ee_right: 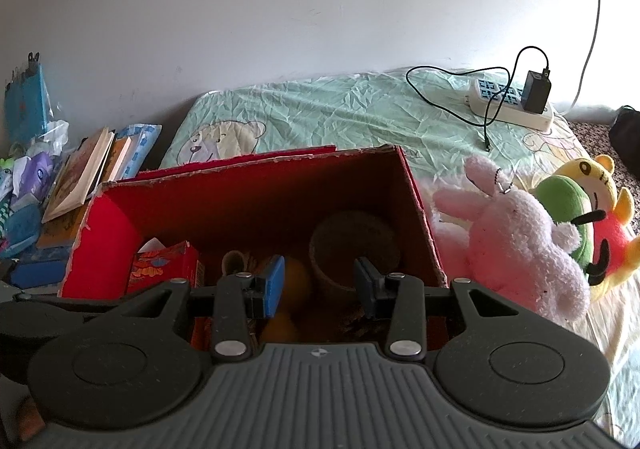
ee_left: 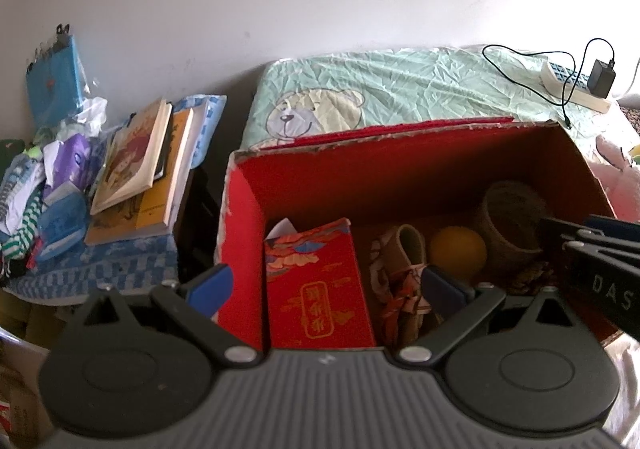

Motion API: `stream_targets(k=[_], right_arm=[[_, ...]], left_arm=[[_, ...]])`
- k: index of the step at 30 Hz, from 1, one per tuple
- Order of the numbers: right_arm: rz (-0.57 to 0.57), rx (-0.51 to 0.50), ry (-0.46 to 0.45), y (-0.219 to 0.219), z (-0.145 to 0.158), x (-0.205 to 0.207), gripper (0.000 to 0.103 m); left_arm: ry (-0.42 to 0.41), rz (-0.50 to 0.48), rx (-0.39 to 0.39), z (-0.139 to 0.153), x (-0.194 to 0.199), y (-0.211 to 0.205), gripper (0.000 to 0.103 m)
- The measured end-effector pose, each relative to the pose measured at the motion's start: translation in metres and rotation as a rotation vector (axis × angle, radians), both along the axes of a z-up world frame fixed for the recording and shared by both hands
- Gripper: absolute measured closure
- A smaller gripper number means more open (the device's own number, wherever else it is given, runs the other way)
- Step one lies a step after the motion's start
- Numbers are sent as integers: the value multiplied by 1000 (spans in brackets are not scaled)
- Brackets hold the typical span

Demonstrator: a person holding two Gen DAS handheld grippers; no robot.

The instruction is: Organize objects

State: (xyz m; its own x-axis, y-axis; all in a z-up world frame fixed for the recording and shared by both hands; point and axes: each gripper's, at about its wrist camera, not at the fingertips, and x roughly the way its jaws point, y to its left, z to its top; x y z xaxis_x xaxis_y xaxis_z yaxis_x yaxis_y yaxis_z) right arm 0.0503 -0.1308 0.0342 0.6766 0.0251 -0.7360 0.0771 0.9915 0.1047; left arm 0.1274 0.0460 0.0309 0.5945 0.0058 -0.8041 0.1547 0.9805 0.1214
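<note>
Two grippers: both hang over the red box [ee_left: 248, 209]; neither holds anything
Left gripper [ee_left: 326, 289]: jaws spread wide and empty, straddling the box's left wall; the red packet [ee_left: 320, 289] lies between its fingers, untouched
Right gripper [ee_right: 320, 285]: jaws well apart with only air between the pads; the orange ball [ee_right: 298, 277] and woven cup [ee_right: 352, 249] lie below, apart from them
Box contents: packet at 9 o'clock, small shoe [ee_left: 400, 273] and ball in the middle, cup at 3 o'clock
Step in hand: probably between placements; the box is partly filled, and loose things lie outside it
Next move: likely a swing to 3 o'clock for the pink plush rabbit [ee_right: 516, 245]; soft and bulky, so a wide, deep bite is needed
Right view only: the rabbit whole, with a green and yellow plush [ee_right: 576, 209] just beside it
Left view only: the shoe in full; the stacked books [ee_left: 140, 169] at 9 o'clock lie plainer there
</note>
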Motion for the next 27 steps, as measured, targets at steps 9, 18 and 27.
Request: stream_targets(k=[9, 18, 27], right_arm=[[1, -1, 5, 1, -3, 3, 62], [-5, 1, 6, -1, -4, 4, 62], [-1, -3, 3, 1, -4, 2, 62]], left_arm=[[3, 14, 0, -2, 4, 4, 3], [2, 8, 6, -3, 2, 2, 3], [4, 12, 4, -3, 2, 2, 3]])
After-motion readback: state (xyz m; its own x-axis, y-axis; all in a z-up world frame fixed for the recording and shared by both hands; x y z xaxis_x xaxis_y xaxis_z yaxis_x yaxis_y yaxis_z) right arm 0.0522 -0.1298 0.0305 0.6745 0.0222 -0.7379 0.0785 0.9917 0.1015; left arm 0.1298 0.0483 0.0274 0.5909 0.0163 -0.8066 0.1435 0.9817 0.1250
